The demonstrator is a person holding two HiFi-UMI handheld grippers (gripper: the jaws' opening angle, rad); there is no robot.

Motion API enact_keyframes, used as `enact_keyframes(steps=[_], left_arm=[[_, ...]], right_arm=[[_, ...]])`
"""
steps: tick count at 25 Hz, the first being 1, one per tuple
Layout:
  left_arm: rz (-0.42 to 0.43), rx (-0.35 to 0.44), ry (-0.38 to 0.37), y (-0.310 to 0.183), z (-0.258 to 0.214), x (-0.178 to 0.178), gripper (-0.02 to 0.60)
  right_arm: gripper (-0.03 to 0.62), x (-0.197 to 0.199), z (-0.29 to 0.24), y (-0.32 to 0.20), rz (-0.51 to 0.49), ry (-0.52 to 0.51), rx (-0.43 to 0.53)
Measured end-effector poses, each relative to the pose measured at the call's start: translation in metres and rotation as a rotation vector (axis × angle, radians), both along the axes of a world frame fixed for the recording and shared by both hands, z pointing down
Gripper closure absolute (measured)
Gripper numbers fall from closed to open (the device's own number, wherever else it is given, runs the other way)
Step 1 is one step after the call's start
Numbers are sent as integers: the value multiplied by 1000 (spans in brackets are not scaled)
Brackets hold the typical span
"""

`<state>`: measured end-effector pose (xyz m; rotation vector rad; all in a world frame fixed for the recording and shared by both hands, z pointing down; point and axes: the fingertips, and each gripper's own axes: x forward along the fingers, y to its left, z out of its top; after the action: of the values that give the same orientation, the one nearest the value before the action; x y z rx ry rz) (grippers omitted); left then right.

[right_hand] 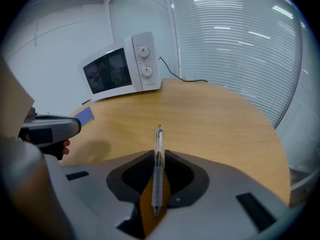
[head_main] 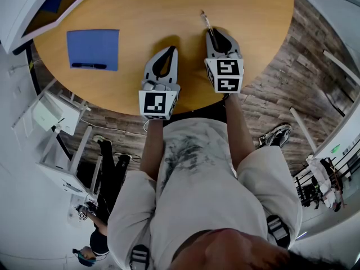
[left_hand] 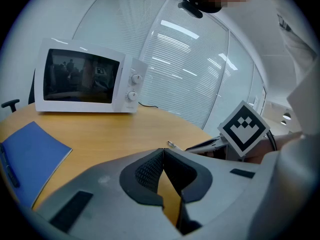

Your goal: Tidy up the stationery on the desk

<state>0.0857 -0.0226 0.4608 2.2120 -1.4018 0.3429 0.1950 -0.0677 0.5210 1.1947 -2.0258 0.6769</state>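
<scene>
Round wooden desk (head_main: 169, 4) viewed from above, with a microwave (left_hand: 85, 79) at its far edge. Right gripper (right_hand: 158, 156) clamps a clear pen (right_hand: 159, 139) lengthwise, tip projecting forward over the wood. Left gripper (left_hand: 163, 151) has its jaws pressed together with nothing between them. Step in hand, by judgement: pen picked up, not yet placed. The next move likely calls for a leftward reach to the blue notebook (head_main: 93, 48), where a black pen (head_main: 89, 66) lies. No pen holder or tray is in view.
</scene>
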Motion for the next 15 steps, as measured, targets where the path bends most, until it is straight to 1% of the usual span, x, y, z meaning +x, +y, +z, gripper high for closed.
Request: enact_keyframes(steps=[2,8,12,15], left_arm=[[-3,0,3,1,0,-1,572],[-10,-1,7,3,0,-6,572],[-3,10,8,4,-5,-9,572],[-20,19,13,5,-8,-15,572]], right_arm=[[468,0,0,1,-2,2,1],[446,-3,-2,2,-10,15,11],[433,-7,-12,1,-34,40,49],[431,-15,-22,-1,-57,48,85]])
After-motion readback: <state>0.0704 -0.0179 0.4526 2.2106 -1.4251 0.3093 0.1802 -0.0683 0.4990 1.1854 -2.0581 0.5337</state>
